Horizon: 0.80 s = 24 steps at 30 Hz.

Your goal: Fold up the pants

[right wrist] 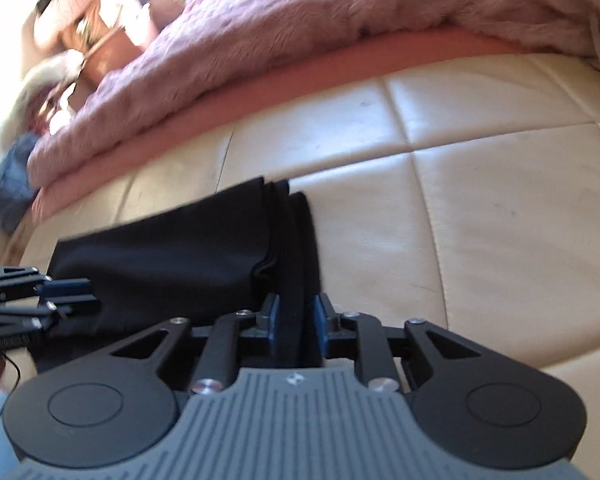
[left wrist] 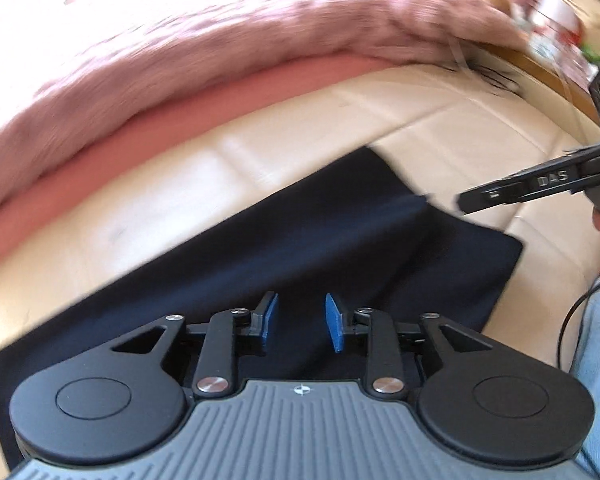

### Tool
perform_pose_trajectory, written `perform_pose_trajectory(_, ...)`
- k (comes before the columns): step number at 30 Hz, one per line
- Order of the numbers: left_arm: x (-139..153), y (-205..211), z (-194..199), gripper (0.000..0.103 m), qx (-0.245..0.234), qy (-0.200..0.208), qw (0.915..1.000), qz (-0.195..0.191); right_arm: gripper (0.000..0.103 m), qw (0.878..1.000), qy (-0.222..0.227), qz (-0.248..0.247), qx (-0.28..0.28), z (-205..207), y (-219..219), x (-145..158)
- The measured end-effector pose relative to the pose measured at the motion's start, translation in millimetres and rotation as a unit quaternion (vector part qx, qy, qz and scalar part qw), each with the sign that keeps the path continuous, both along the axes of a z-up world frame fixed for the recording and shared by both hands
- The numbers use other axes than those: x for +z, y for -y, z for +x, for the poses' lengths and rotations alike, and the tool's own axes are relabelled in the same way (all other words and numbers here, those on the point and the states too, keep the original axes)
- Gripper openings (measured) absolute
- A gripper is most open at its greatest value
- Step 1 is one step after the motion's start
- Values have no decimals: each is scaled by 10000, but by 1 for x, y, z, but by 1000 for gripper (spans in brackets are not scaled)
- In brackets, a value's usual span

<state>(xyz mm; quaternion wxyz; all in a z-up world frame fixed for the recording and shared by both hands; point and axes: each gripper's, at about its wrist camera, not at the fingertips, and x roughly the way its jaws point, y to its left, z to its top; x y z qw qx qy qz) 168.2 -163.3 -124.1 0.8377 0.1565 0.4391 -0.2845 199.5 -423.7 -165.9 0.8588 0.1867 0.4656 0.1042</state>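
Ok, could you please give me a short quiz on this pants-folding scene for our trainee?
1. True or false: the dark pants lie on top of the pink blanket.
2. On the left gripper, the jaws are: A) apart, with nothing pinched; B) shut on the pants; C) out of view.
3. What surface do the pants rest on?
Key: 1 false; 2 A; 3 the cream cushion.
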Motion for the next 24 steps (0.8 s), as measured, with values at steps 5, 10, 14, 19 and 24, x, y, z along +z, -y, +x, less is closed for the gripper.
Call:
perform_pose_trajectory(5, -17, 66, -6, 38, -787, 120, 9966, 229, 14, 9977, 348, 250, -526, -33, 9, 4)
perform_pose_trajectory(10, -36, 103, -4, 46, -834, 468, 9935, 624, 14, 9933, 530, 641, -803, -52, 18, -5)
perform_pose_trajectory(14, -38, 112, 1, 51, -861, 584, 9917, 757, 15, 9921, 565, 800, -784, -54, 19, -11)
perform_pose_trajectory(19, -38, 110, 13, 38, -864, 450, 9938, 545, 16, 9899, 636, 933, -863, -55, 21, -18)
perform_pose_trajectory(24, -21, 98, 24, 8, -655, 223, 9973, 239, 17, 9902, 776, 850, -789, -58, 18, -14)
